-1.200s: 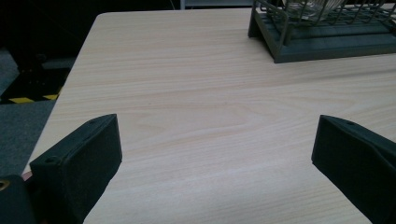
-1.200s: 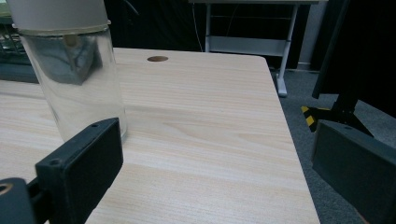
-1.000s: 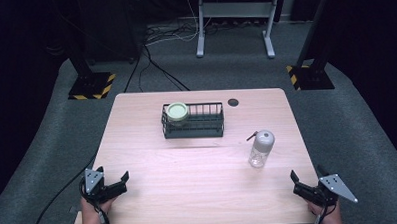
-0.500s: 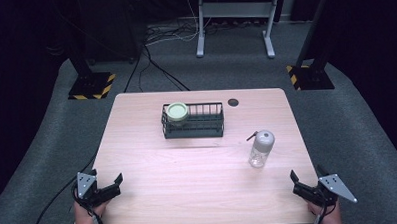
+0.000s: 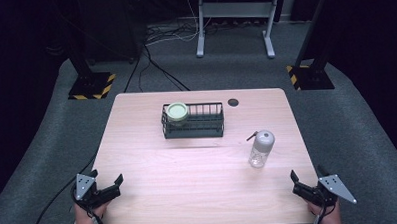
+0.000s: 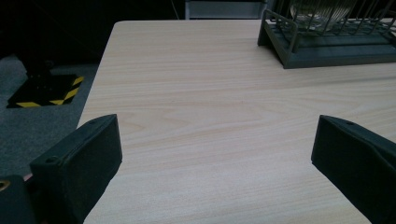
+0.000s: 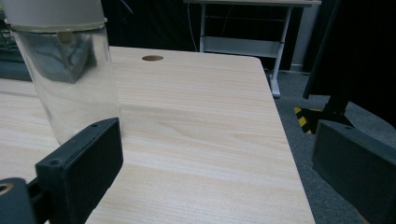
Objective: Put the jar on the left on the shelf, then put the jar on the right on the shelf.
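One green-lidded jar (image 5: 177, 111) sits inside the black wire basket (image 5: 193, 128).

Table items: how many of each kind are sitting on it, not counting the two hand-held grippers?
Black wire basket: 1
Green-lidded jar, standing in the basket's left end: 1
Clear bottle with a grey cap, standing apart to the basket's right: 1
Total: 3

Pale matt wood-grain table (image 5: 199, 177), clear glossy bottle (image 5: 261, 149) with matt grey cap, dark wire rack (image 5: 193, 120).
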The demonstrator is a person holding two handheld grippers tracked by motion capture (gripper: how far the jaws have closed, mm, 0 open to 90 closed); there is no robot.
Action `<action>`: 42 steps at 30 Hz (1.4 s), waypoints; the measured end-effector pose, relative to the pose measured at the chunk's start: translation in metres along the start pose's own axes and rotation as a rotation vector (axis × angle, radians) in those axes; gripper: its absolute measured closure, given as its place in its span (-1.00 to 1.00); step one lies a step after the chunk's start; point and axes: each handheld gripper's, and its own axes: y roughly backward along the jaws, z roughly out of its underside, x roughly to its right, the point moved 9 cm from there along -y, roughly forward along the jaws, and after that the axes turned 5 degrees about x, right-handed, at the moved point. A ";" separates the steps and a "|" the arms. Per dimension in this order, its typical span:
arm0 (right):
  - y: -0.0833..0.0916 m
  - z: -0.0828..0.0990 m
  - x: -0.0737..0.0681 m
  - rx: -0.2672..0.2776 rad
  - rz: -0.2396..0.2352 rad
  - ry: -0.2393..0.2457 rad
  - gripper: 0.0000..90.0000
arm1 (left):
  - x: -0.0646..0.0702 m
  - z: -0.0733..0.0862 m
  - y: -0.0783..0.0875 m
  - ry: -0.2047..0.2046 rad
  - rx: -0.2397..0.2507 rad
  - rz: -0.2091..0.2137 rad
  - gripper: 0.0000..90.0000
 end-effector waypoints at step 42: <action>-0.010 -0.005 -0.013 -0.076 -0.025 -0.028 -0.97 | 0.001 -0.002 0.002 0.023 0.024 0.034 -0.95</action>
